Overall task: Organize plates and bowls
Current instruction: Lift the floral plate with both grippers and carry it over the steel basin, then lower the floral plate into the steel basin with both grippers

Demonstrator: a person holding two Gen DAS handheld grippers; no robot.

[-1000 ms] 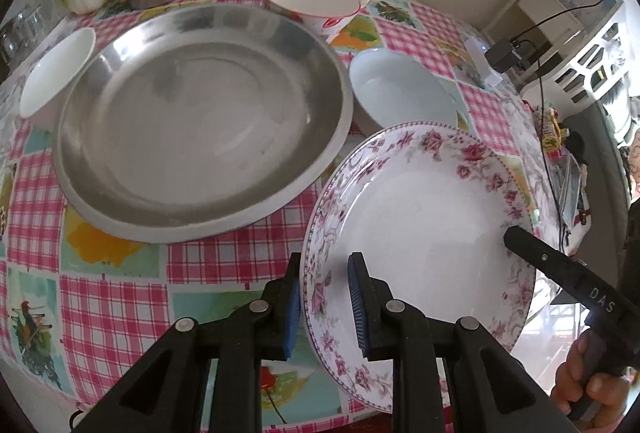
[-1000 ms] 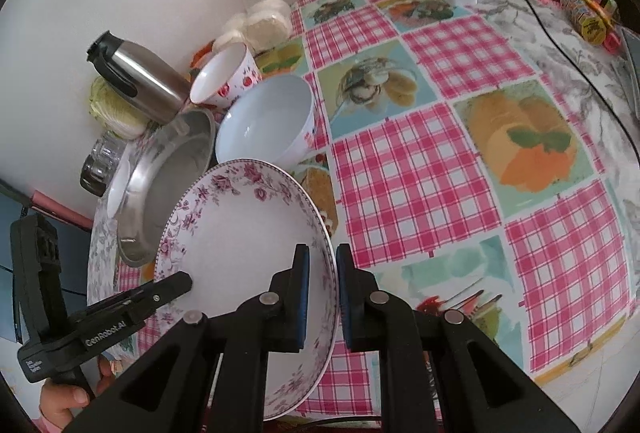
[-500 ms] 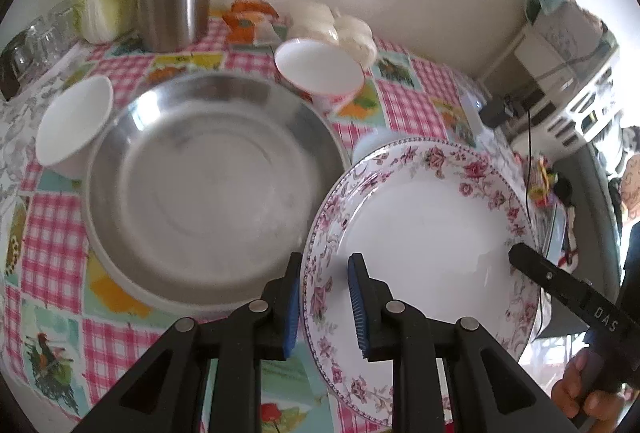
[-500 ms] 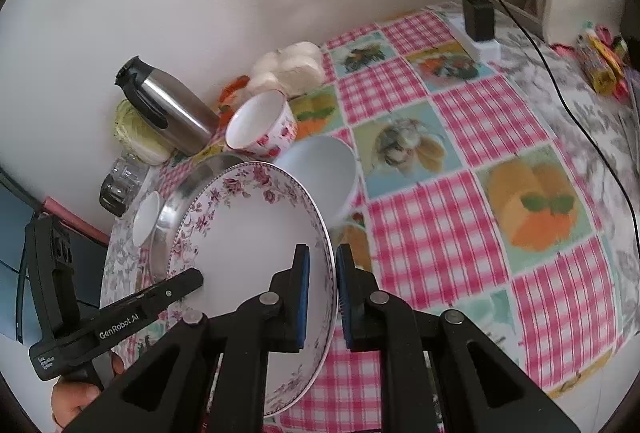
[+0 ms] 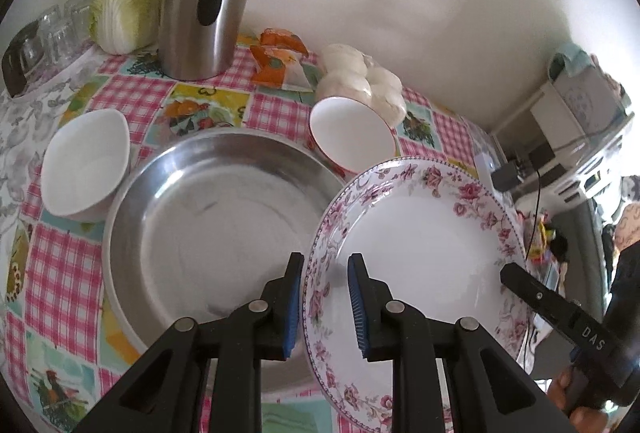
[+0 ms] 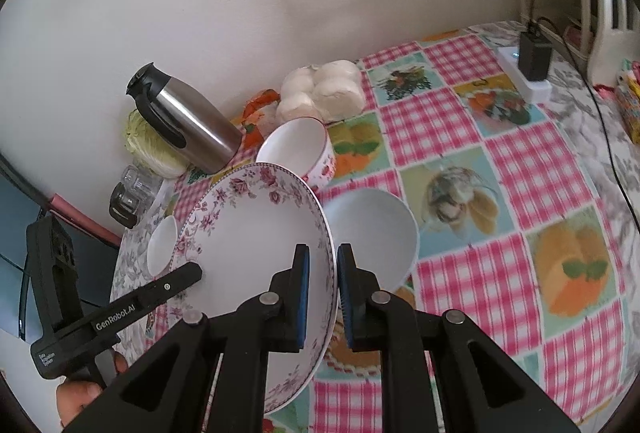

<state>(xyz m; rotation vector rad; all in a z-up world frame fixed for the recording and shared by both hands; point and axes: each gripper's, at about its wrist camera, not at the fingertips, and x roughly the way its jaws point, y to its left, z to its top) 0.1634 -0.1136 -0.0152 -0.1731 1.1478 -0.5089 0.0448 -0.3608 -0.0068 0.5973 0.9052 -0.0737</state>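
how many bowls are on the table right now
3. A small white bowl sits left of the steel pan; a red-patterned bowl sits behind the pan near the buns; a plain white bowl sits right of the floral plate. More may be hidden behind the plate.

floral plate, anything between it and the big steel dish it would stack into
Nothing visible does. The floral plate, gripped at opposite rims by both grippers, is tilted beside the steel dish, whose inside shows bare.

The right gripper (image 5: 576, 329), seen past the floral plate (image 5: 420, 253) in the left wrist view, reads "DAS". In the right wrist view the left gripper (image 6: 116, 313), left of that plate, reads "GenRobot.AI"; smaller print nearer its handle is too small to read.
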